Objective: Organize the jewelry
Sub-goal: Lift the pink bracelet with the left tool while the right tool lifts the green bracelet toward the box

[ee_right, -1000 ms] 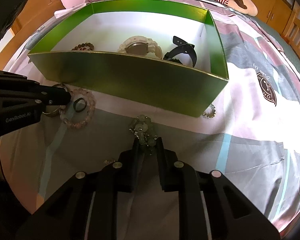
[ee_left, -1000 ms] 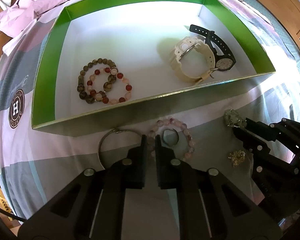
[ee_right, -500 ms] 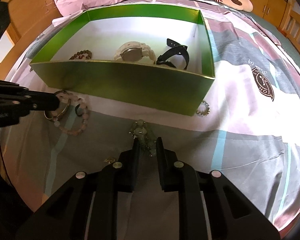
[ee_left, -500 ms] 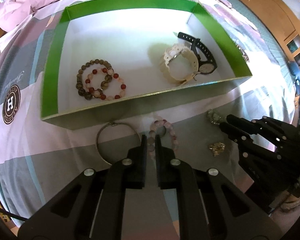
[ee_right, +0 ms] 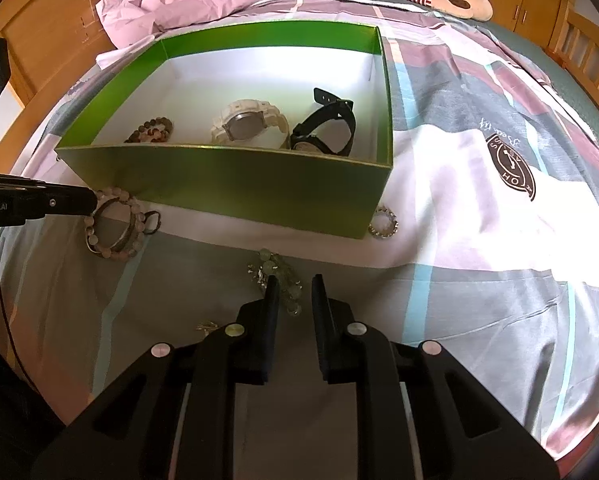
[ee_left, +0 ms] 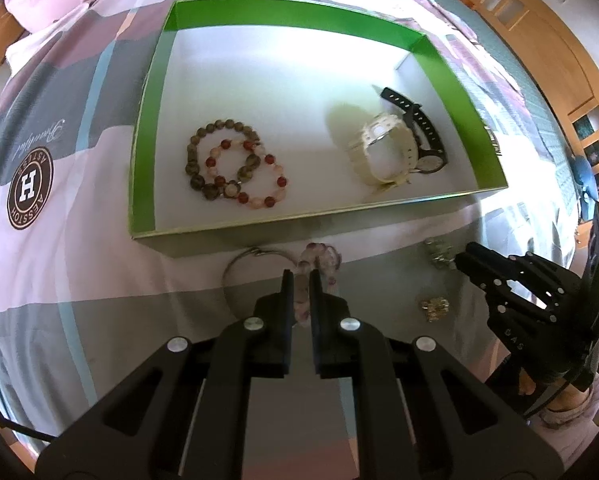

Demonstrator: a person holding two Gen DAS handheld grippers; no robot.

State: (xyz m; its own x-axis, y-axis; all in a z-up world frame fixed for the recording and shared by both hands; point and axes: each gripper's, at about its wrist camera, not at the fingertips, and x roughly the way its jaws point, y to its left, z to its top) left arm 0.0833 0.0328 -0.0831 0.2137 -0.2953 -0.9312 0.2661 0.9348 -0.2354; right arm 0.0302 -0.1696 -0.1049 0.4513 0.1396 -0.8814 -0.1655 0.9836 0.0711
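Now pink bead bracelet (ee_left: 319, 256) between left hand-held gripper (ee_left: 299, 276)

Both tools, the left tool (ee_left: 298, 276) and the right tool (ee_right: 294, 282), are built of matte black plastic, studded with silver screws; white lettering is printed on the left one.

The box (ee_left: 147, 128) was bright green on its walls and white inside. In it lay a cream watch (ee_left: 383, 152), a black watch (ee_left: 427, 136), and brown and red-pink bead bracelets (ee_left: 231, 164). Under the box, the bedspread (ee_right: 479, 240) was checked in grey, mauve, white and pale blue.
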